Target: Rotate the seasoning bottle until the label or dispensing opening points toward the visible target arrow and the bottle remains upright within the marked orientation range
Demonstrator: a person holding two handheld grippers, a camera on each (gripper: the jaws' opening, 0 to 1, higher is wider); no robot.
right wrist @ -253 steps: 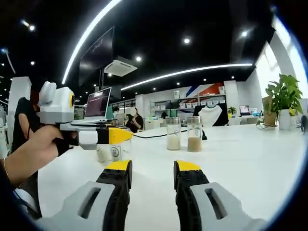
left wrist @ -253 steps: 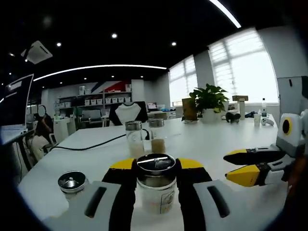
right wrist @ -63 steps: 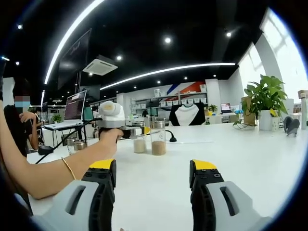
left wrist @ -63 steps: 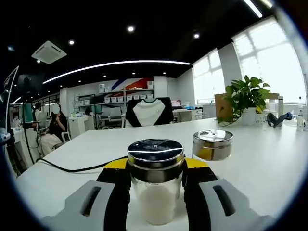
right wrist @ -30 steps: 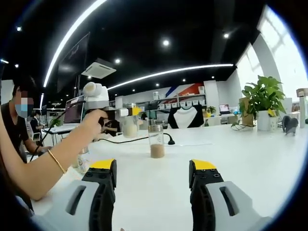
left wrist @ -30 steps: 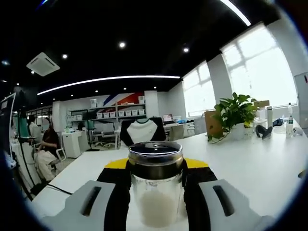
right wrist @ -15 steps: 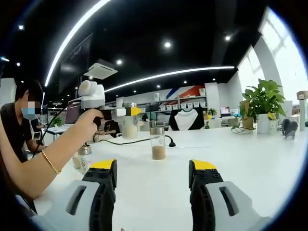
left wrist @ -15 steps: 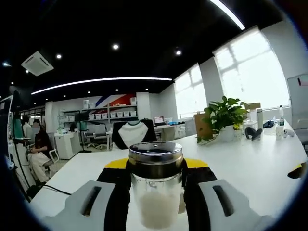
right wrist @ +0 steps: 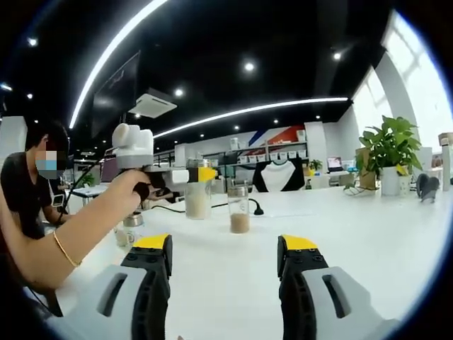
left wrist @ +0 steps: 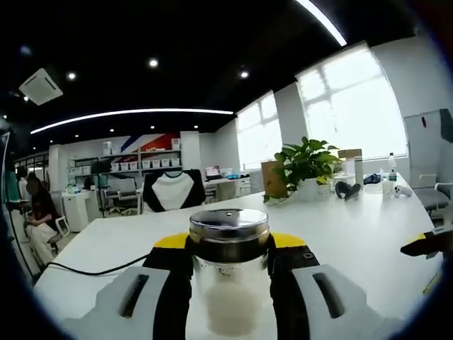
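Note:
A clear seasoning bottle (left wrist: 228, 283) with white powder and a metal lid stands upright between my left gripper's (left wrist: 228, 245) yellow-tipped jaws, which are shut on it. In the right gripper view, a person's hand holds that left gripper (right wrist: 185, 174) out over the white table (right wrist: 368, 234), with the same bottle (right wrist: 198, 197) in its tips. Just right of it stands a second bottle (right wrist: 239, 209) holding brown powder. My right gripper (right wrist: 225, 248) is open near the table's front with nothing between its jaws. Its yellow tip (left wrist: 428, 244) shows at the right edge of the left gripper view.
A short metal-lidded jar (right wrist: 131, 228) sits on the table below the person's forearm (right wrist: 78, 227). A black cable (left wrist: 95, 269) runs across the table at the left. A potted plant (left wrist: 306, 161) and small items stand along the far right, by the windows.
The left gripper has carried the white-powder bottle a little right and lower, closer to the brown-powder bottle. Its view has swung, bringing the right gripper's tip into sight. My right gripper stays open.

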